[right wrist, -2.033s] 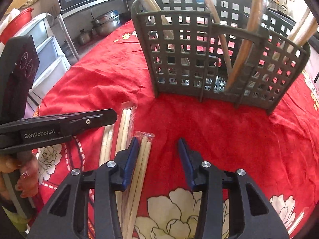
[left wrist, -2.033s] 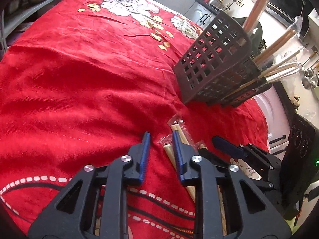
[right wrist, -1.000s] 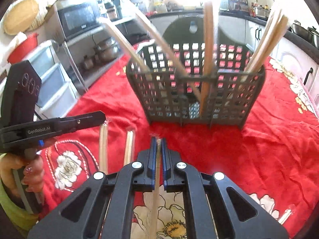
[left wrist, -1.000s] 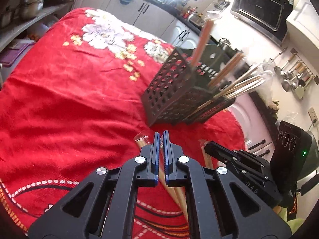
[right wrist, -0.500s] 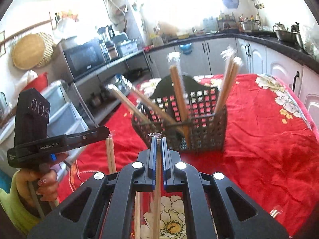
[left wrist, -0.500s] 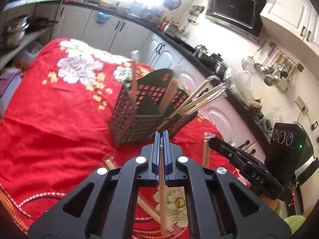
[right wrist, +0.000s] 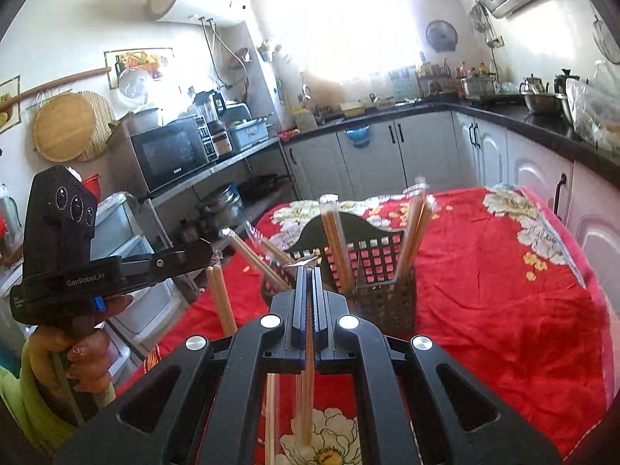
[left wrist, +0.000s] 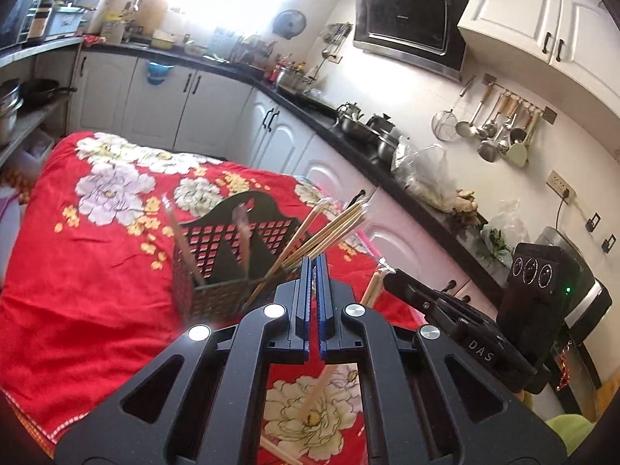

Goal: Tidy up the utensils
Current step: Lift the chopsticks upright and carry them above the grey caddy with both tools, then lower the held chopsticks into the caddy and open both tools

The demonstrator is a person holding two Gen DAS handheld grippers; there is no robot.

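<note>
Over on the left side, our left gripper (left wrist: 314, 271) is clenched on a wrapped pair of chopsticks (left wrist: 317, 387), which hangs down under the jaws over the red floral tablecloth (left wrist: 97, 290). It's lifted clear of the table and tipped a bit downward, nose aimed at the dark slotted utensil basket (left wrist: 232, 267) sitting out in the middle of the cloth. You can spot that same gripper from the right wrist view too, held in our left hand (right wrist: 87, 352).

So we're at the carry step, we'd say: both pairs are picked up and none dropped in yet. The basket already has several wrapped pairs leaning in its compartments.

Moving right, our right gripper (right wrist: 308, 271) is clamped on its own chopstick pair (right wrist: 308, 395), also up off the cloth and angled slightly down toward the basket from the near side.

Next move probably calls for tipping each pair more upright, lining the lower end up over a free compartment, then letting go. A few loose pairs (right wrist: 271, 407) are left on the cloth near us.
</note>
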